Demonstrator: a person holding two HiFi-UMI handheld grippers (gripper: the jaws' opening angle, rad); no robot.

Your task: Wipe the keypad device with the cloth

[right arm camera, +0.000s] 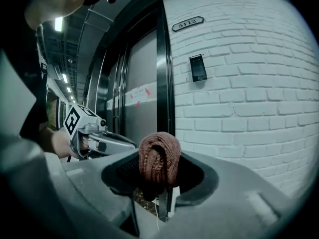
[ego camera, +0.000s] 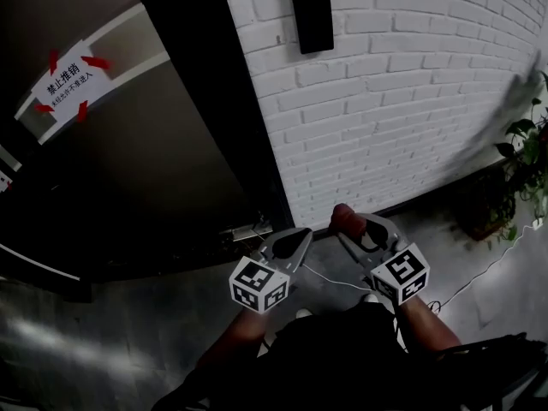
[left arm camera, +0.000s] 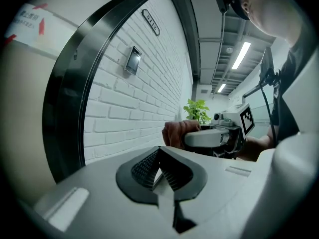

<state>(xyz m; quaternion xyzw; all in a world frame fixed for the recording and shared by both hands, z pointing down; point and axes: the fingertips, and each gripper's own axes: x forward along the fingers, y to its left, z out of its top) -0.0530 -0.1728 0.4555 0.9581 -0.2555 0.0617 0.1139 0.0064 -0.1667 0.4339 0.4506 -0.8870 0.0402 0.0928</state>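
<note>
The black keypad device (ego camera: 311,15) hangs high on the white brick wall; it also shows as a small panel (left arm camera: 132,60) in the left gripper view and as a dark plate (right arm camera: 198,67) in the right gripper view. A reddish-brown cloth (right arm camera: 159,160) is bunched between the jaws of my right gripper (ego camera: 349,223), which is shut on it; the cloth (ego camera: 343,217) pokes out at the tip. My left gripper (ego camera: 296,241) is beside it, shut with nothing between its jaws. Both sit low, well below the keypad.
A dark metal door (ego camera: 128,144) with a white and red notice (ego camera: 70,77) fills the left. White brick wall (ego camera: 411,101) runs to the right. A potted plant (ego camera: 522,161) stands at the far right, and a thin white cable (ego camera: 479,272) lies on the grey floor.
</note>
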